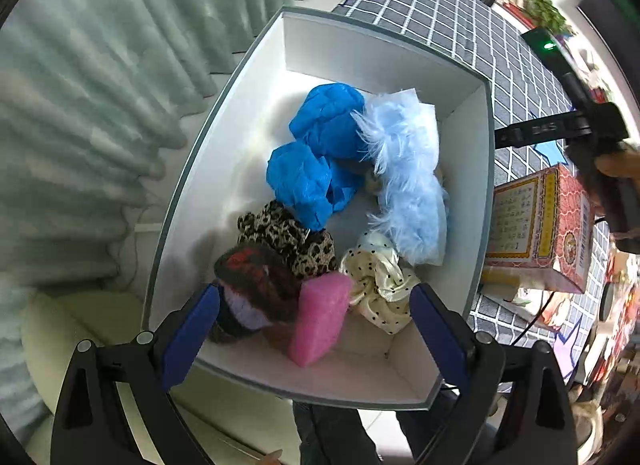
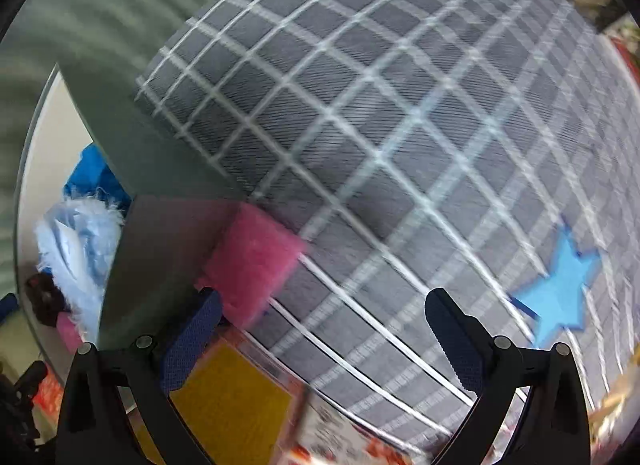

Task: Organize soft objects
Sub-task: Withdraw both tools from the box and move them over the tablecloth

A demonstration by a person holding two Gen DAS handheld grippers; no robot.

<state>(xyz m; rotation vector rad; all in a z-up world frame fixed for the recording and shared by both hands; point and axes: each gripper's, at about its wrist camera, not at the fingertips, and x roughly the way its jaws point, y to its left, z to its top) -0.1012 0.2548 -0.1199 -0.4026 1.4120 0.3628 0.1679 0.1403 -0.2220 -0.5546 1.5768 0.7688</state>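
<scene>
Our left gripper (image 1: 314,329) hangs over the white box (image 1: 384,61) with its 2 blue-padded fingers (image 1: 192,329) spread wide and nothing pressed between them. A pink sponge (image 1: 320,317) lies in the gap below, leaning on the box floor, clear of both pads as far as we can tell. Just beside it we see a dark red and black knitted piece (image 1: 256,277) on the left and a cream scrunchie with black dots (image 1: 378,285) on the right. Behind these sits a leopard-print scrunchie (image 1: 288,237), then 2 crumpled blue plastic covers (image 1: 316,157), and a pale blue fluffy piece (image 1: 408,181) along the right wall.

Outside the box, on the grey checked cloth (image 1: 460,29), a red and yellow printed carton (image 1: 536,221) stands next to the box's right wall.

Our right gripper (image 2: 322,319) is also released, its 2 fingers (image 2: 456,345) wide apart over the same checked cloth, holding nothing. This view is blurred. A second pink sponge (image 2: 252,261) rests on the cloth just beyond the left finger, close against the box's outer wall (image 2: 160,265). A blue paper star (image 2: 560,293) lies on the cloth well to the right.
</scene>
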